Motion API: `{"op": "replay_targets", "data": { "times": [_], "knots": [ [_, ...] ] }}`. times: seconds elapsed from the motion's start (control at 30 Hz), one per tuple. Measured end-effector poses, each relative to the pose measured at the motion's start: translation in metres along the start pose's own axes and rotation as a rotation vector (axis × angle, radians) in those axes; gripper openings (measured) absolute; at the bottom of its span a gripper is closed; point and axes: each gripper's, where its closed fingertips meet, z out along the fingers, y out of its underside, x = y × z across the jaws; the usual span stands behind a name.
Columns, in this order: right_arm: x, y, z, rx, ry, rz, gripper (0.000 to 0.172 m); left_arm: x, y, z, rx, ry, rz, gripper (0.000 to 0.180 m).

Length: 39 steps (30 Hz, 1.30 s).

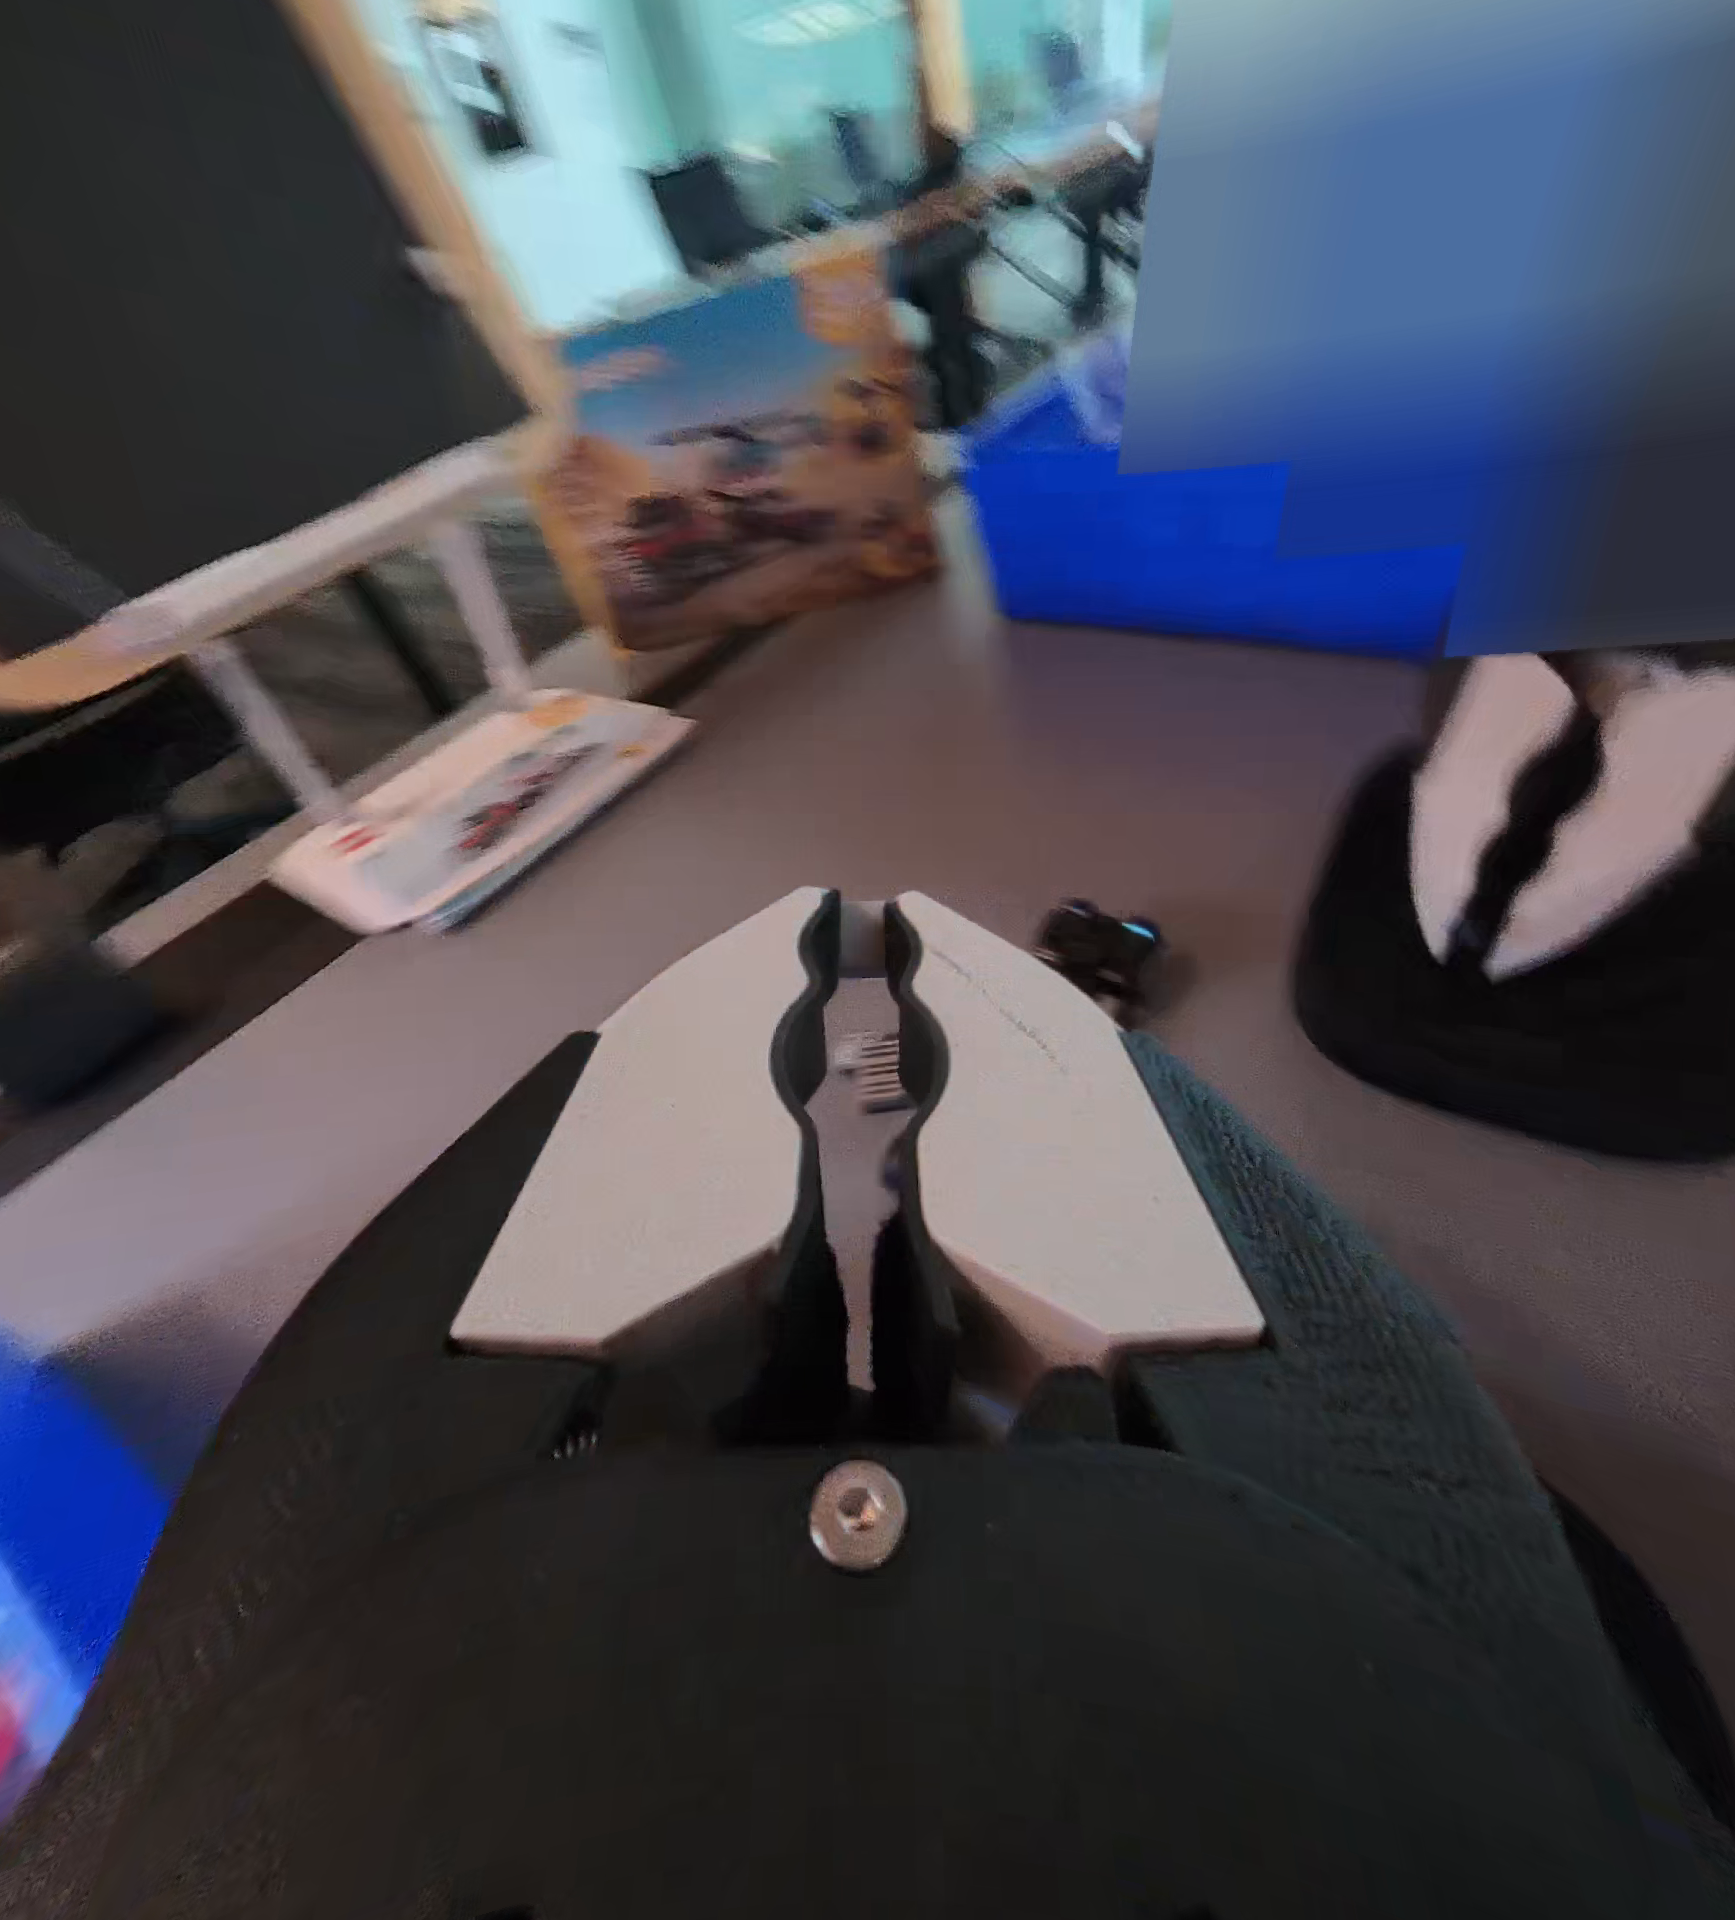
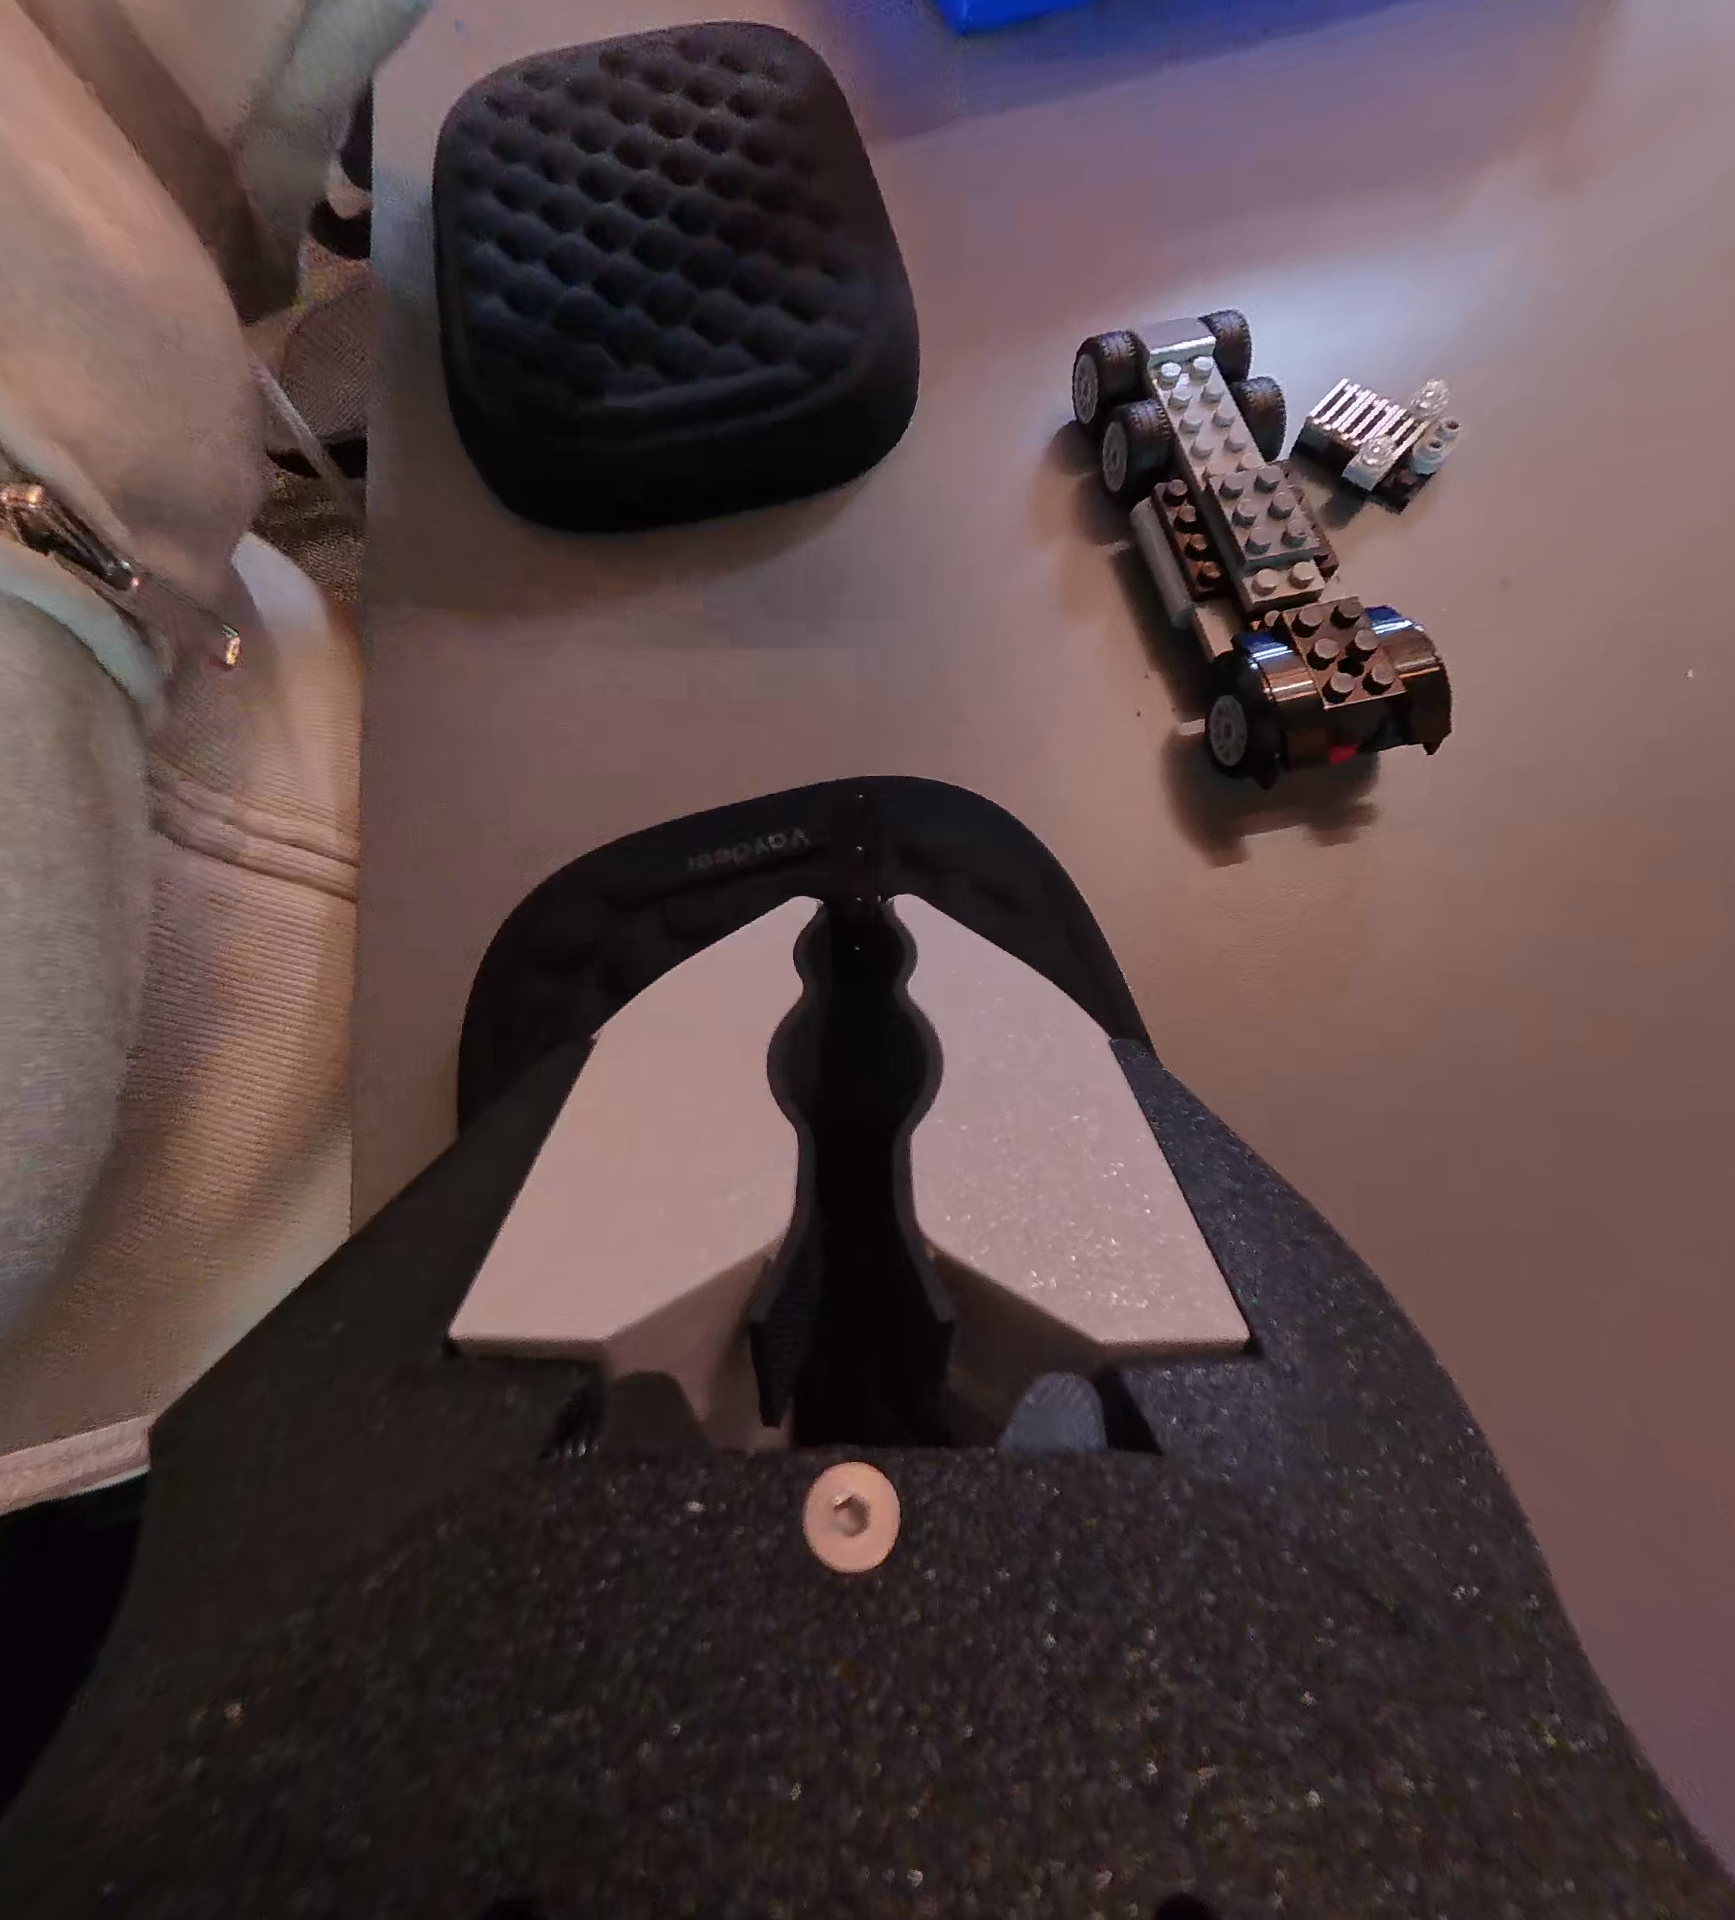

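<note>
My left gripper (image 1: 861,914) is shut on a small grey brick piece (image 1: 861,943). The piece spans the gap between the two pads and has a ribbed part further back. It is held above the grey table (image 1: 946,748). A dark toy truck of bricks (image 1: 1102,945) stands just right of the fingertips. My right gripper (image 2: 858,909) points down and is shut on a stitched band of a black cushioned pad (image 2: 738,852). That pad also shows in the left wrist view (image 1: 1569,1060), with the right gripper (image 1: 1471,951) pressed into it. The truck (image 2: 1258,540) lies to the right gripper's far right.
A small grey grille assembly (image 2: 1372,436) lies beside the truck's rear. A second black quilted pad (image 2: 676,270) lies farther off. A picture box (image 1: 738,468), a booklet (image 1: 489,810) and blue bins (image 1: 1154,540) stand around the table. A person's light jacket (image 2: 63,727) is at the left. Tip to tip, the grippers are about 20 cm apart.
</note>
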Motion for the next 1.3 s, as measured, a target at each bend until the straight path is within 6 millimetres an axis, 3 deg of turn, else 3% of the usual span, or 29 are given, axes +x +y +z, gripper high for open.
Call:
{"op": "replay_targets", "data": {
  "times": [0.17, 0.27, 0.33, 0.47, 0.57, 0.63, 0.7, 0.77, 0.83, 1.0, 1.1, 1.2, 1.3],
  "knots": [
    [0.0, 0.002, 0.002, -0.017, 0.012, -0.013, 0.008, -0.073, -0.016, -0.096, 0.392, -0.224, -0.453, 0.008],
    [0.001, 0.002, 0.002, -0.014, 0.029, -0.018, 0.008, -0.098, -0.019, -0.141, 0.657, -0.233, -0.702, 0.008],
    [0.002, 0.002, 0.002, -0.019, 0.04, -0.02, 0.008, -0.107, -0.022, -0.16, 0.794, -0.197, -0.815, 0.008],
    [0.003, 0.003, 0.003, -0.021, 0.048, -0.014, 0.009, -0.118, -0.021, -0.178, 0.991, -0.056, -1.031, 0.009],
    [0.003, 0.003, 0.003, -0.022, 0.047, -0.011, 0.008, -0.125, -0.005, -0.173, 0.969, -0.084, -1.1, 0.008],
    [0.003, 0.003, 0.003, -0.02, 0.046, -0.008, 0.008, -0.127, 0.009, -0.162, 0.839, -0.162, -1.073, 0.008],
    [0.004, 0.003, 0.003, -0.019, 0.045, -0.007, 0.008, -0.133, 0.041, -0.145, 0.546, -0.335, -0.965, 0.011],
    [0.004, 0.003, 0.003, -0.018, 0.045, -0.007, 0.008, -0.146, 0.085, -0.143, 0.186, -0.587, -0.807, 0.032],
    [0.004, 0.003, 0.003, -0.018, 0.047, -0.007, 0.008, -0.149, 0.104, -0.144, -0.025, -0.67, -0.699, 0.051],
    [0.004, 0.003, 0.002, -0.016, 0.05, -0.008, 0.008, -0.143, 0.094, -0.134, -0.06, -0.617, -0.639, 0.057],
    [0.005, 0.001, 0.001, -0.006, 0.052, -0.003, 0.008, -0.126, 0.054, -0.125, 0.065, -0.555, -0.41, 0.056],
    [0.008, -0.003, -0.002, 0.031, 0.061, 0.008, 0.008, -0.082, 0.012, -0.101, 0.125, -0.441, -0.072, 0.048],
    [0.007, -0.014, -0.007, 0.105, 0.089, -0.052, 0.008, -0.008, -0.001, -0.05, 0.072, -0.108, 0.049, 0.042]
  ]
}}
